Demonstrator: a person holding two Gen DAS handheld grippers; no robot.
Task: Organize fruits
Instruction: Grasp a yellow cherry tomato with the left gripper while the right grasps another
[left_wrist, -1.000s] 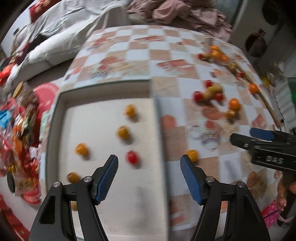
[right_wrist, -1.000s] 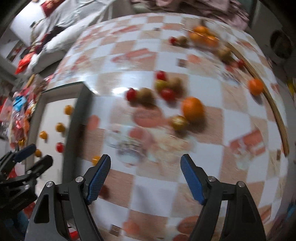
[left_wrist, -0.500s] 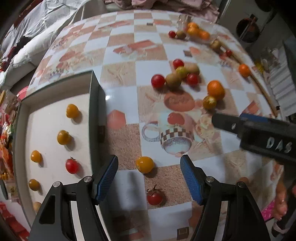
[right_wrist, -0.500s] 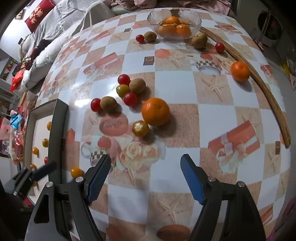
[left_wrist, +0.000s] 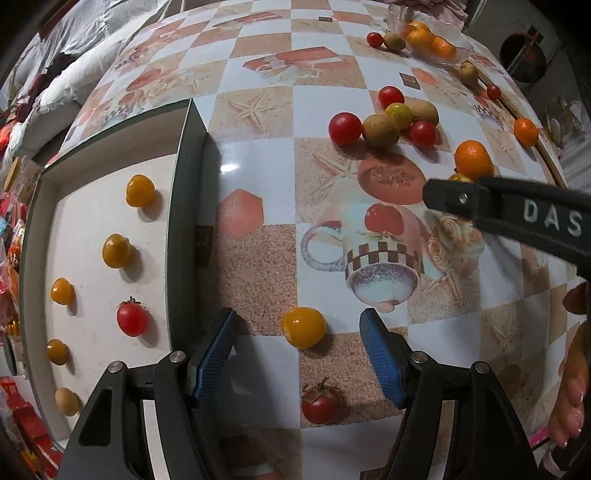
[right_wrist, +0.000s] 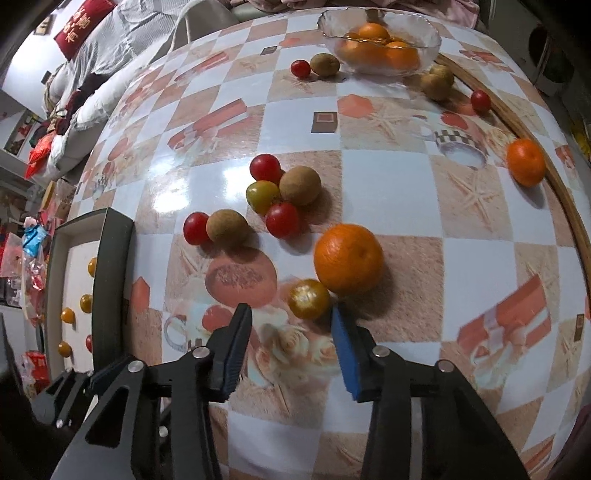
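Note:
My left gripper is open, its blue pads on either side of a yellow cherry tomato on the table, with a red tomato just below it. The dark-rimmed tray to the left holds several yellow tomatoes and a red one. My right gripper is open and empty, just short of a yellow-orange tomato that lies against a large orange. The right gripper's finger crosses the left wrist view.
A cluster of red tomatoes, a green-yellow one and brown fruits lies mid-table. A glass bowl of oranges stands at the back. A small orange lies by the table's right rim. Clutter lies off the table's left side.
Both grippers moved forward and lower over the table. The left now straddles the yellow tomato. The right has narrowed its opening and come close to the yellow-orange tomato by the large orange.

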